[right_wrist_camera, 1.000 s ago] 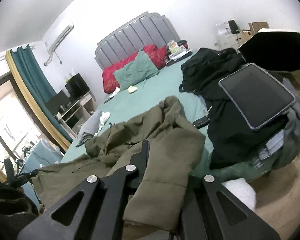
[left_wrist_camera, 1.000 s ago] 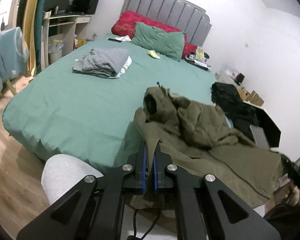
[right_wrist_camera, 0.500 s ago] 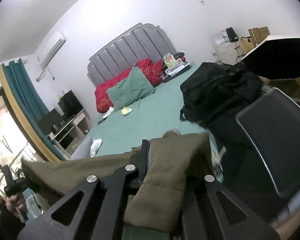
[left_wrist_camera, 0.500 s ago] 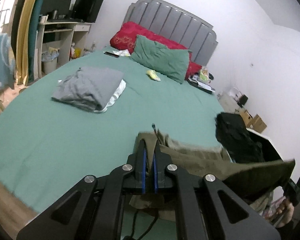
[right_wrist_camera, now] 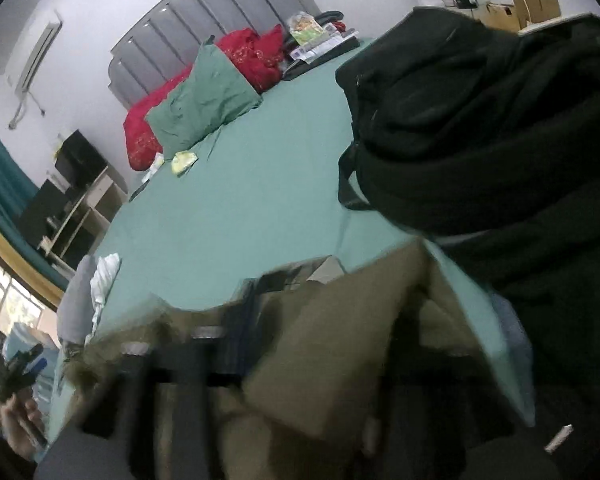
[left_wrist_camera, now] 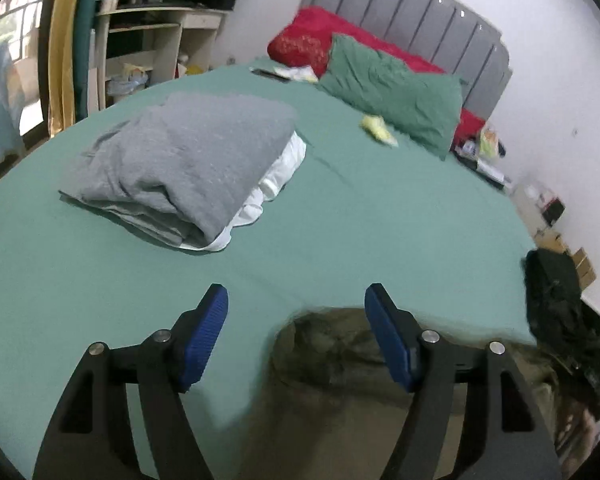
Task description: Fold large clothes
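An olive-green jacket (left_wrist_camera: 340, 392) lies on the green bed sheet (left_wrist_camera: 360, 216) below and between the fingers of my left gripper (left_wrist_camera: 296, 332), which is open and holds nothing. In the right wrist view the jacket (right_wrist_camera: 324, 360) is blurred and drapes over my right gripper (right_wrist_camera: 320, 344); the fingers are smeared by motion and the cloth hides their tips. I cannot tell whether that gripper grips the fabric. My left gripper also shows small at the far left of the right wrist view (right_wrist_camera: 12, 368).
A folded grey and white stack (left_wrist_camera: 188, 164) lies on the bed's left side. A green pillow (left_wrist_camera: 388, 88) and a red pillow (left_wrist_camera: 312, 40) lean on the grey headboard. A black clothes heap (right_wrist_camera: 480, 128) sits at the bed's right edge. A desk (left_wrist_camera: 148, 40) stands at left.
My left gripper has opened and let go of the jacket, which has dropped onto the sheet. Both grippers have moved forward over the bed. The right wrist view is now blurred.
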Motion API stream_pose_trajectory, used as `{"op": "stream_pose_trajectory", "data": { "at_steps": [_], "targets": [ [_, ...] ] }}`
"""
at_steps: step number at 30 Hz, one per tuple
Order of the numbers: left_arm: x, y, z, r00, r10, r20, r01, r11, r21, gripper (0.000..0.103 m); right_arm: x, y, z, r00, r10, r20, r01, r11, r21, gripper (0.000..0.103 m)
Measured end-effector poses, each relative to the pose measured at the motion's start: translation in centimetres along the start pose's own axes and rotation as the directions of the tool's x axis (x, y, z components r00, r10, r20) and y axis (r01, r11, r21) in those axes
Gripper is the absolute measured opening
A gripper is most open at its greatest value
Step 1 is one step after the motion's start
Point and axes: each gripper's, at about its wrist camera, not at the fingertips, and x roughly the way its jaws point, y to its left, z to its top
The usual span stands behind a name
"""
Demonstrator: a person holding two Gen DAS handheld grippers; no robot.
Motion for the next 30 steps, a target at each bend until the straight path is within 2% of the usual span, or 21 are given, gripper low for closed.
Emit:
{"op": "stream_pose_trajectory", "data": {
  "at_steps": [1,3,5,7,9,10,11,12,13,15,16,18,20,23,27,28,30],
  "targets": [
    [-0.6,-0.3,-0.5,1.0,-0.018,-0.002,0.018,1.0,0.019,0.073,-0.8,0.4,-0.3,0.999,-0.013,0.035,0.014,1.0,-0.026,0.101],
    [-1.5,-1.6,-1.6,0.997,-0.063,-0.033,0.066,0.994,0.084,0.074,-3.6,1.7,-1.3,0.988,-0.04,0.151,0.054,0.994,-0.094,0.103],
    [-1.4,-4.6,-3.3,0.984,-0.125,-0.123,0.149,0.967,0.207,0.074,-5.8,3.0,-2.2,0.979,-0.028,0.203,0.058,0.988,-0.144,0.103],
    [-0.7,-8.1,-5.3,0.966,-0.123,-0.229,0.196,0.923,0.332,0.073,-6.5,4.8,-2.5,0.986,0.014,0.165,0.019,0.98,-0.2,0.103],
    [0.3,-11.0,-7.2,0.962,-0.088,-0.259,0.195,0.884,0.424,0.073,-6.0,6.7,-3.3,0.997,0.044,0.063,-0.024,0.957,-0.288,0.103],
    [1.2,-12.2,-8.1,0.959,-0.064,-0.277,0.19,0.87,0.456,0.073,-5.5,7.4,-3.9,0.999,0.037,0.025,-0.027,0.943,-0.333,0.103],
    [2.2,-12.8,-8.6,0.954,-0.036,-0.296,0.179,0.864,0.47,0.073,-4.1,8.1,-4.6,0.998,0.01,-0.058,-0.033,0.916,-0.399,0.103],
    [3.6,-13.1,-9.2,0.95,0.004,-0.313,0.151,0.869,0.471,0.073,-2.4,8.2,-5.2,0.99,-0.018,-0.137,-0.043,0.901,-0.431,0.103],
    [4.7,-13.1,-9.4,0.947,0.033,-0.321,0.126,0.877,0.463,0.073,-0.5,7.7,-5.8,0.978,-0.056,-0.203,-0.037,0.903,-0.427,0.103],
    [6.1,-12.6,-9.7,0.953,0.094,-0.289,0.05,0.89,0.454,0.073,2.3,6.0,-5.7,0.958,-0.089,-0.271,-0.011,0.937,-0.348,0.103],
    [6.2,-12.3,-9.6,0.957,0.112,-0.267,0.021,0.893,0.45,0.073,2.7,5.4,-5.4,0.958,-0.095,-0.27,0.003,0.946,-0.324,0.103],
    [5.9,-11.5,-9.5,0.965,0.141,-0.22,-0.032,0.9,0.434,0.073,2.8,4.8,-4.2,0.968,-0.123,-0.217,0.051,0.949,-0.311,0.103],
    [4.6,-10.4,-9.1,0.973,0.157,-0.169,-0.079,0.916,0.394,0.073,0.7,4.6,-3.1,0.98,-0.158,-0.123,0.11,0.938,-0.33,0.103],
    [0.8,-7.4,-8.6,0.989,0.085,-0.118,-0.049,0.96,0.275,0.073,-4.0,3.9,-2.8,0.988,-0.148,-0.038,0.126,0.933,-0.338,0.103],
    [-4.0,-3.7,-10.6,0.997,0.047,-0.065,-0.032,0.975,0.22,0.073,-10.9,1.9,-5.8,0.979,-0.197,0.049,0.202,0.929,-0.309,0.103],
    [-4.6,-2.9,-11.4,0.997,0.043,-0.071,-0.026,0.974,0.225,0.073,-13.0,0.5,-7.4,0.978,-0.196,0.065,0.207,0.943,-0.263,0.103],
    [-5.8,-2.1,-13.3,0.995,0.031,-0.099,-0.005,0.967,0.253,0.073,-14.3,-1.0,-9.6,0.979,-0.193,0.061,0.201,0.96,-0.197,0.103]
  ]
}}
